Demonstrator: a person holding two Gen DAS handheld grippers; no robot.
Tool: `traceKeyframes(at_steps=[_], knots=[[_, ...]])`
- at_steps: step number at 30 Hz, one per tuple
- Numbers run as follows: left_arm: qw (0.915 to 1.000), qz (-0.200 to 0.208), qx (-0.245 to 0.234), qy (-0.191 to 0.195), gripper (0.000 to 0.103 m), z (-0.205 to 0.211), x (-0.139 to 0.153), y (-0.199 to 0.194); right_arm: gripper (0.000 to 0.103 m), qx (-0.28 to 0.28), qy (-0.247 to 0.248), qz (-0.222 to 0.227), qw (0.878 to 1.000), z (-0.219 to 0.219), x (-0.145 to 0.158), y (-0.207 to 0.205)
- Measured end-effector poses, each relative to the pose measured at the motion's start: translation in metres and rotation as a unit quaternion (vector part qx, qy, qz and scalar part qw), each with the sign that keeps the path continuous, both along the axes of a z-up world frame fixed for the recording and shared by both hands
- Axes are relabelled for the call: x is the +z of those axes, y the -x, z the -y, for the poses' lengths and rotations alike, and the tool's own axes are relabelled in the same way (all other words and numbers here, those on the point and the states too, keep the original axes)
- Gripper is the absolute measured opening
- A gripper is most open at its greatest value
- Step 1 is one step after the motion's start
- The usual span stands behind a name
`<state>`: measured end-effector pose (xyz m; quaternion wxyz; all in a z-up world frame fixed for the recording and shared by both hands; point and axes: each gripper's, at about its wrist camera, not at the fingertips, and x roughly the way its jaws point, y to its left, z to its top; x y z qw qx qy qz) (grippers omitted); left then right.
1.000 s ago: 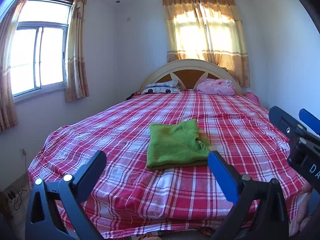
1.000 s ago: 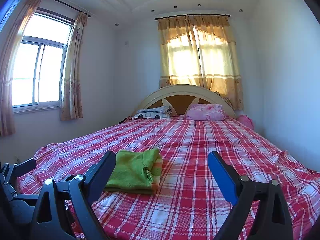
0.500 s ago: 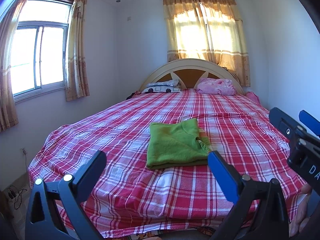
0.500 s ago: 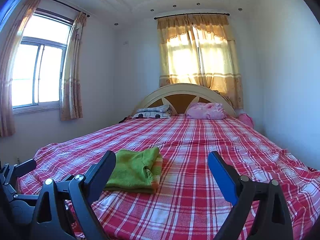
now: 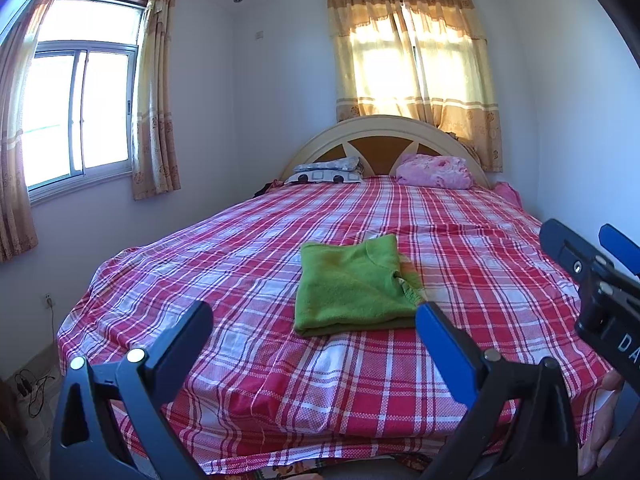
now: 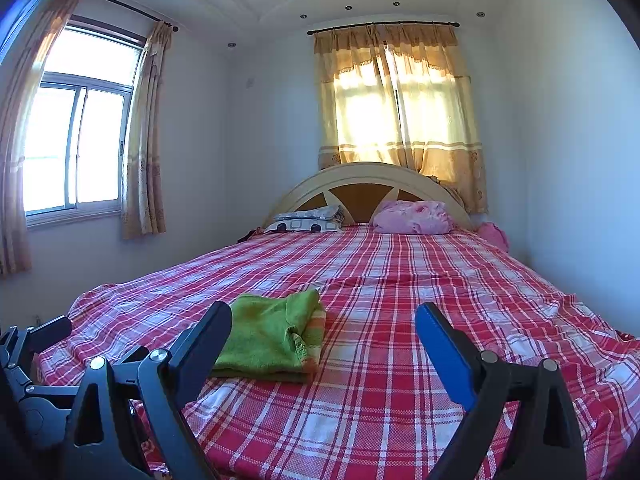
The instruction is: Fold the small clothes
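Observation:
A green garment (image 5: 352, 284) lies folded into a neat rectangle on the red plaid bed sheet (image 5: 480, 256), near the foot of the bed. In the right wrist view the same green garment (image 6: 272, 334) sits left of centre. My left gripper (image 5: 314, 324) hovers open in front of the bed's foot edge, holding nothing, short of the garment. My right gripper (image 6: 324, 324) is also open and empty, to the right of the garment and held back from it. The right gripper (image 5: 588, 264) shows at the right edge of the left wrist view.
Pillows (image 5: 326, 170) and a pink bundle (image 5: 436, 170) lie by the curved headboard (image 5: 384, 132). White walls flank the bed, with a window (image 5: 76, 112) on the left. Cables (image 5: 28, 388) lie on the floor at the lower left. A person's hand (image 5: 604, 432) shows at the lower right.

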<state>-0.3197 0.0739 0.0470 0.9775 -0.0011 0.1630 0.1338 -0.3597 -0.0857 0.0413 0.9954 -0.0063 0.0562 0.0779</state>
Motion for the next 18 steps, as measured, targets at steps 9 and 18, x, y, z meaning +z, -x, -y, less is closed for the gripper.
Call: traceKeyframes(at_steps=[9,18], knots=[[1.0,-0.004,0.006,-0.002,0.103,-0.002,0.001,-0.002,0.093,-0.007,-0.004,0.0,1.0,0.0,-0.001,-0.001],[0.9995,-0.025,0.0,0.017,0.103,-0.011,-0.002,-0.008,0.093,-0.01,-0.004,-0.003,1.0,0.0,-0.003,-0.003]])
